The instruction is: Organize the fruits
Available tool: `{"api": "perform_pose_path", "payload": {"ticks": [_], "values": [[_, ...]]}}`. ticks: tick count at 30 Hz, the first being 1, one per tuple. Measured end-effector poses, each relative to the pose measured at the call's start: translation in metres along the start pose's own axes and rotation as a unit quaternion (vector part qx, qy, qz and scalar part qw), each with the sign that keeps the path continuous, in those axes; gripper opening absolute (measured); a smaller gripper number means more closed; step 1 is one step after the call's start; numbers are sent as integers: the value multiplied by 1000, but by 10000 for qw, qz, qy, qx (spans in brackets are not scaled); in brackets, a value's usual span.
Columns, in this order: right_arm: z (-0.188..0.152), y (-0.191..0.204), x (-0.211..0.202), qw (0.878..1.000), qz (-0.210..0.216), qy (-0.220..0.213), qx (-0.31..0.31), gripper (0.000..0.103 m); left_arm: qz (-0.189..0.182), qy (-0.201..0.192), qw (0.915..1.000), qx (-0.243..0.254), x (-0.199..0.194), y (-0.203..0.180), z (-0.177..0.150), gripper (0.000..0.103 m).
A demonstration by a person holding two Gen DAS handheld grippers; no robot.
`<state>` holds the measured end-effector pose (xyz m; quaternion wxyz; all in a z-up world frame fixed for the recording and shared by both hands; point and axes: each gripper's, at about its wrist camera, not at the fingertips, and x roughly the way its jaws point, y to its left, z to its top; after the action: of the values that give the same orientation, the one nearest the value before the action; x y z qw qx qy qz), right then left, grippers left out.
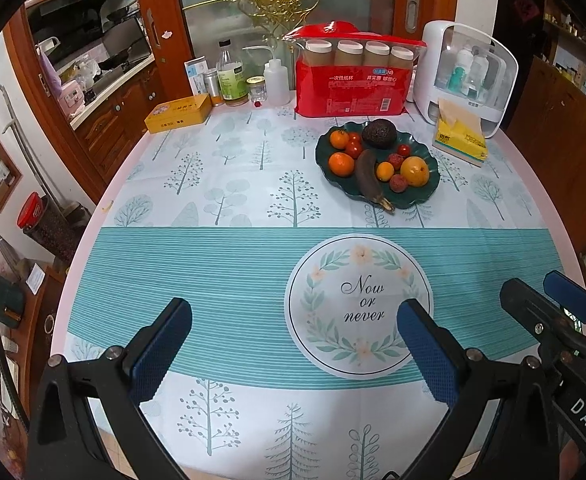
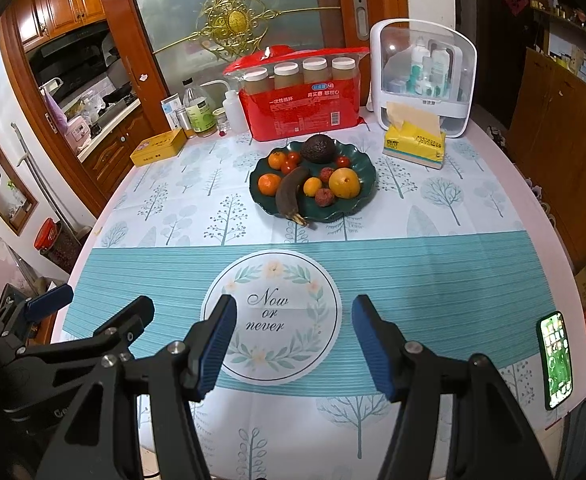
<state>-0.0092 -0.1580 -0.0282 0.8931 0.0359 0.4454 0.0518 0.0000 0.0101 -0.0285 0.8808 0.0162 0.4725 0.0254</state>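
- Left tool (image 1: 295, 320): jaws spread wide, lower centre of the left wrist view; nothing between the pads; it hangs above the striped band of the desk (image 1: 221, 264).
- Right tool (image 2: 293, 320): jaws partly apart, lower centre of the right wrist view; nothing held; the "Now or never" emblem (image 2: 271, 314) shows between the fingers.
- Green plate (image 2: 367, 192): centre of frame, upper middle; well apart from both tools.
- On the plate: dark banana (image 2: 289, 194), avocado (image 2: 317, 149), large orange (image 2: 345, 183), tangerine (image 2: 270, 184); small red fruits between them.
- Phone (image 2: 556, 360): right edge of the desk, screen lit.
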Motion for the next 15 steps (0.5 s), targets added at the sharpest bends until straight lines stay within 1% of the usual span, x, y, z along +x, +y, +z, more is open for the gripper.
{"api": "perform_pose_path", "payload": {"ticks": [8,15], "values": [[4,-5,7,10000,72,41,42,61,27,31,10000,6,5,-1,0,102],[11,-15,17,9997,165,125,98,61,112,135,9998,16,15,-10,2,102]]}}
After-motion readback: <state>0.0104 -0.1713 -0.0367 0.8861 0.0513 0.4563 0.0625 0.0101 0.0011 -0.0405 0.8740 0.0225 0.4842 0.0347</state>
